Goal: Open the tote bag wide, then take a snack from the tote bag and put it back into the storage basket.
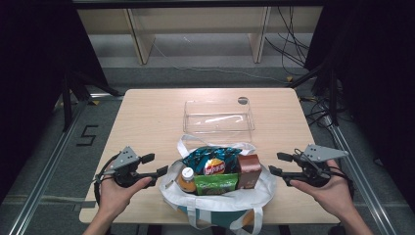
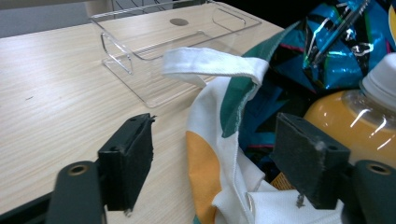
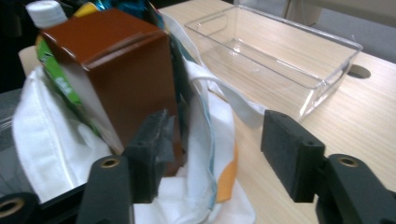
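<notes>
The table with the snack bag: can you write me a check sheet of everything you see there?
Surface: light wooden table, round cable hole near the far edge.
Job's things: white cloth tote bag holding a blue crisp packet, orange juice bottle, green packet and brown carton; empty clear plastic tray behind the bag.
Clutter: nothing seen.
Grippers: left gripper open, bag's edge between its jaws, pads not touching; right gripper open beside the carton.
Cables: black cables on the floor, far right.
Surroundings: wooden shelf frame behind, floor rails at both sides.
</notes>
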`<state>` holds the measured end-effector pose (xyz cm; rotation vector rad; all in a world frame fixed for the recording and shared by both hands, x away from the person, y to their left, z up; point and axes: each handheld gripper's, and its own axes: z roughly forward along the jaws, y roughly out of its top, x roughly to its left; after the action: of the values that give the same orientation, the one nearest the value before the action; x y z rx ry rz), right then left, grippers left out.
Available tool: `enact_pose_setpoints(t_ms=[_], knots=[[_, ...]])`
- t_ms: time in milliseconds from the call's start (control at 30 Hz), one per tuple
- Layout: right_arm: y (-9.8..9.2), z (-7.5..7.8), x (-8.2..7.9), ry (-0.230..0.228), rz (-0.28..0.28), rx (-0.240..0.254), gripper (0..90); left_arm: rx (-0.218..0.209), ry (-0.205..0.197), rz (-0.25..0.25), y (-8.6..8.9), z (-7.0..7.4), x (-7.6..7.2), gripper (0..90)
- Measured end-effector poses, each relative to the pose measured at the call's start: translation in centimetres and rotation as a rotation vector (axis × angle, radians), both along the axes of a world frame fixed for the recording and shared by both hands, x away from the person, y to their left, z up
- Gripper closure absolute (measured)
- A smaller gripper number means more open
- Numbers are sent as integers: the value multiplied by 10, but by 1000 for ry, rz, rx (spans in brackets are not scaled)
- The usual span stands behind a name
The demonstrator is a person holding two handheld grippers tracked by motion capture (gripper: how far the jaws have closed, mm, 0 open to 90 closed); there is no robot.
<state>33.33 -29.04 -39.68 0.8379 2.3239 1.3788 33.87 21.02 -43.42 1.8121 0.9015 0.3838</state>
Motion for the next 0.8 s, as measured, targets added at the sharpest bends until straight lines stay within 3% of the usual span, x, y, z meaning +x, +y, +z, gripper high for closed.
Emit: enact_pose_setpoints(t_ms=[67, 100, 133, 167, 267, 333, 400, 433, 667, 800], knots=[[0, 1, -1, 6, 5, 8, 392, -14, -2, 8, 2, 1, 1, 265], [1, 3, -2, -29, 11, 13, 327, -32, 0, 19, 3, 2, 2, 259], [1, 3, -2, -29, 11, 13, 327, -35, -12, 8, 4, 2, 3, 254], [3, 3, -4, -30, 10, 14, 308, -65, -8, 29, 5, 2, 3, 254], [5, 2, -7, -15, -1, 12, 306, -63, -11, 44, 6, 3, 2, 256], [6, 1, -8, -32, 6, 9, 306, -64, -18, 36, 6, 3, 1, 258], [6, 3, -6, -53, 50, 18, 307, -63, -11, 38, 5, 2, 2, 259], [4, 6, -8, -31, 67, 9, 313, -48, -21, 31, 5, 1, 3, 263], [0, 13, -10, -56, 141, 63, 317, -29, -26, 31, 4, 2, 4, 261], [1, 14, -10, -67, 184, 45, 315, -18, -37, 30, 3, 3, 5, 256]])
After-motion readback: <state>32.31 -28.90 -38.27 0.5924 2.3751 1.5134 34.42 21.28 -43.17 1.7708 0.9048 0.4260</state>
